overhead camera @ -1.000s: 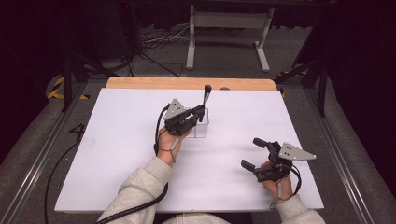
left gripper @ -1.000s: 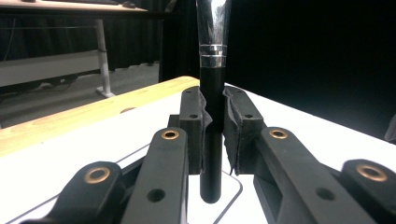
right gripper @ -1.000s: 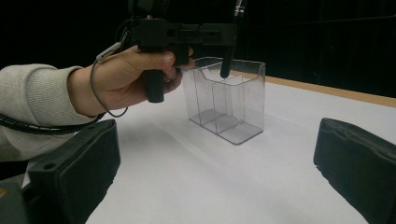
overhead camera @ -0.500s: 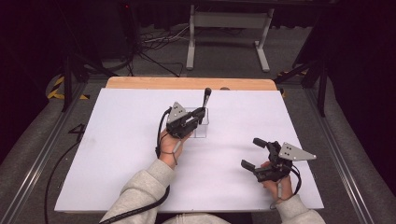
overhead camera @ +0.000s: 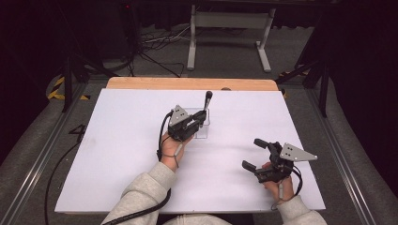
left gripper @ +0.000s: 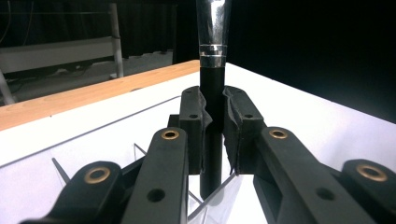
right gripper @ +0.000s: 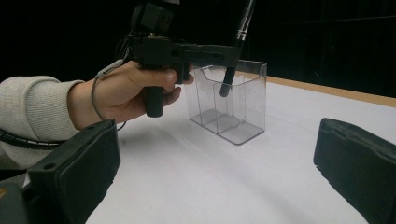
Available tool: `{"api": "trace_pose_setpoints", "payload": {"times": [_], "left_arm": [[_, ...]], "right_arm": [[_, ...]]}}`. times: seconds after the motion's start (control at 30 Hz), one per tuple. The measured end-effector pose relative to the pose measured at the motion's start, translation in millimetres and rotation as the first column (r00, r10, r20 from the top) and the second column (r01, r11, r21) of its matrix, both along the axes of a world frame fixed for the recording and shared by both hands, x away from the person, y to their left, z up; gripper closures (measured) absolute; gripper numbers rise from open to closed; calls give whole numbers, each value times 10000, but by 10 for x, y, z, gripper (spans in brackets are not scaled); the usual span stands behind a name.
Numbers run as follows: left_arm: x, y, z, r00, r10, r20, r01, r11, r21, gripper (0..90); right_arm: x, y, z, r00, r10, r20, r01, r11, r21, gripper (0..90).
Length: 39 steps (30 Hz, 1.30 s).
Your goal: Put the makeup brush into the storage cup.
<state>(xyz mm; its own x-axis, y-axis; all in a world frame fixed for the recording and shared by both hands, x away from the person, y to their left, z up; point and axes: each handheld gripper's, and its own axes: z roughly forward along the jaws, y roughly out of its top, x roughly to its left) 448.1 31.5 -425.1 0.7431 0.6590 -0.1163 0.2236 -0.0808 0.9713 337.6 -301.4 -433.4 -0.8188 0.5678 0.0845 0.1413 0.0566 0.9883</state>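
A black brush (overhead camera: 207,101) with a silver ferrule (left gripper: 213,28) stands upright. My left gripper (overhead camera: 202,117) is shut on its black handle (left gripper: 213,140). The handle's lower end hangs inside a clear plastic box (right gripper: 238,107) with dividers, above the box floor. In the right gripper view the left gripper (right gripper: 229,53) reaches level from a hand over the box rim. The clear box (overhead camera: 201,127) sits mid-table. My right gripper (overhead camera: 253,153) rests near the front right of the table, open, with nothing between its jaws (right gripper: 217,168).
A white sheet (overhead camera: 117,154) covers the table, with a wooden strip (overhead camera: 187,83) along its far edge. Cables and a metal stand (overhead camera: 230,28) lie on the dark floor beyond. A cable (overhead camera: 141,211) trails from the left gripper along the grey sleeve.
The left gripper and the brush have shifted slightly lower in the high view, toward the clear box. The right gripper has kept still.
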Motion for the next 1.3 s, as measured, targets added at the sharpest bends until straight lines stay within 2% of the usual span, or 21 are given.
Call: {"api": "trace_pose_setpoints", "payload": {"times": [0.13, 0.57, 0.83, 0.9, 1.0, 1.17, 1.3], "left_arm": [[-8, -1, -13, 10000, 4, -77, -4, 10000, 18, 785], [-46, -34, -55, 9997, 221, 39, -223, 9984, 525, 782], [-67, -37, -49, 9997, 231, -35, -228, 9974, 680, 779], [-72, -37, -50, 9998, 184, -59, -181, 9984, 542, 772], [-86, -26, -39, 9999, 4, -152, 1, 9993, 365, 681], [-137, -2, 37, 9997, -156, 188, 152, 9996, 246, 534], [-158, 65, 138, 9986, -521, 14, 521, 9986, -133, 374]], "right_arm": [[3, 2, -1, 10000, 10, -2, -10, 10000, 11, 9], [6, 7, -1, 10000, 63, -23, -63, 10000, -2, 9], [10, 11, -3, 10000, 83, -26, -83, 10000, 17, 8], [8, 7, -3, 10000, 81, -28, -81, 10000, 31, 9], [10, 5, -2, 10000, 65, -41, -65, 10000, 45, 8], [17, 17, -3, 9999, 116, -1, -116, 9999, 19, 8], [16, 15, -1, 10000, 86, -7, -86, 10000, 18, 8]]}}
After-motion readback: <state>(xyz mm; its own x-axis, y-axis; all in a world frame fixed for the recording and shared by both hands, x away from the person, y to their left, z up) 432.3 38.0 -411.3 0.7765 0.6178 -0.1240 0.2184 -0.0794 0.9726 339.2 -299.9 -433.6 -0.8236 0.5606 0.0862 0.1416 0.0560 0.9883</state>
